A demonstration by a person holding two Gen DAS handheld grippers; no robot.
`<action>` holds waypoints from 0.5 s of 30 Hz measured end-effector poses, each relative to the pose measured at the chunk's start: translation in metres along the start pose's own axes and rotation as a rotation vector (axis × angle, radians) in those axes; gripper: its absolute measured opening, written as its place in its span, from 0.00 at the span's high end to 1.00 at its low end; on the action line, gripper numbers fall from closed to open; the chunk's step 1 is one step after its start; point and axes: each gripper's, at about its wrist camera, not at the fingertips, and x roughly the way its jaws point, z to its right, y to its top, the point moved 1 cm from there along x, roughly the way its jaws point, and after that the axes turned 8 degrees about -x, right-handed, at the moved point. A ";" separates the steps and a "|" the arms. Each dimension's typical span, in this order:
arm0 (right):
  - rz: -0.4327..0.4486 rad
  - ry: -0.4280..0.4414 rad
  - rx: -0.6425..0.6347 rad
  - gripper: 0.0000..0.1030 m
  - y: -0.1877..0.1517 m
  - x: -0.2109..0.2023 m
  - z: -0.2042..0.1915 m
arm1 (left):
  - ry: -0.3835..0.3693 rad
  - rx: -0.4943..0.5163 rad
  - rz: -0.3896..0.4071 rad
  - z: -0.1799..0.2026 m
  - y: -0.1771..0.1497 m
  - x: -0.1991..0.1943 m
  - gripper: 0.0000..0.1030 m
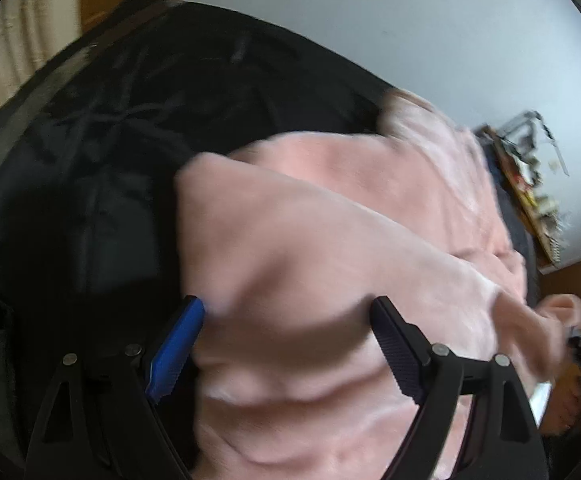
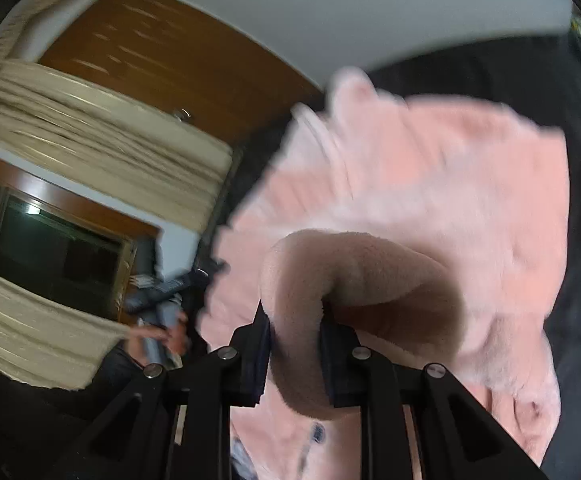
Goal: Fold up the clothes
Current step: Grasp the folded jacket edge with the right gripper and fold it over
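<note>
Garment: a fluffy pale-pink fleece garment [image 1: 330, 240] lay over a black padded surface [image 1: 90, 140].
Left wrist view: the left gripper [image 1: 288, 312] stood wide, released, pink fleece between its fingers.
Right wrist view: the right gripper [image 2: 296, 320] was clenched on a rolled fleece fold [image 2: 302, 280].

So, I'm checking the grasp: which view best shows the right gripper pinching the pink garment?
The right wrist view: the right gripper clamps a rolled fold of the pink garment. The left wrist view shows the garment, the right gripper only a blur at the edge.

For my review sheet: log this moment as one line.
left gripper: open over pink garment | right gripper: shut on garment fold | surface: black
</note>
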 end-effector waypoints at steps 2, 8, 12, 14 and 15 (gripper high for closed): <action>0.015 -0.214 -0.084 0.78 0.009 -0.006 -0.008 | 0.012 -0.014 -0.007 -0.004 0.002 0.006 0.14; 0.011 -0.524 -0.094 0.76 0.013 0.015 0.018 | 0.055 0.004 0.017 -0.009 -0.001 0.006 0.09; 0.070 -0.528 -0.034 0.75 0.009 -0.005 0.017 | 0.053 -0.023 0.011 -0.019 0.000 0.001 0.09; 0.115 -0.594 -0.069 0.75 0.008 -0.023 0.002 | 0.062 -0.039 0.020 -0.021 -0.002 -0.008 0.09; 0.138 -0.622 -0.090 0.75 0.007 -0.032 -0.007 | 0.056 -0.034 0.032 -0.020 -0.004 -0.015 0.09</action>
